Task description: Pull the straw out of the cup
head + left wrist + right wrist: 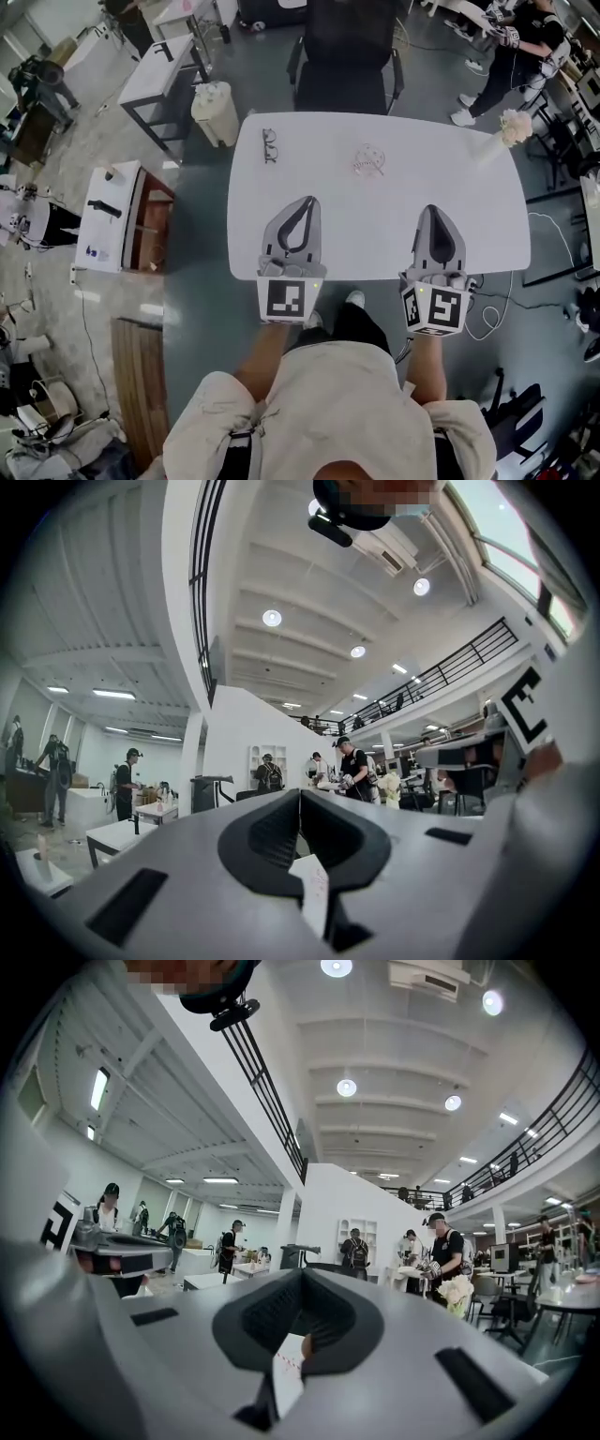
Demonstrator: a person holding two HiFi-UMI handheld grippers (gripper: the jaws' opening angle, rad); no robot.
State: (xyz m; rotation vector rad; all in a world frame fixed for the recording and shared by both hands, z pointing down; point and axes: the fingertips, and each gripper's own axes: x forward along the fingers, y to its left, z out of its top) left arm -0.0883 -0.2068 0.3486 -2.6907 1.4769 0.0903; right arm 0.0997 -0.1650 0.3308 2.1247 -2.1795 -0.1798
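My left grey gripper point(307, 200) and right grey gripper point(429, 209) were closed on nothing at the white table's point(375, 230) near edge, far from the clear cup point(368, 161). I saw no straw.
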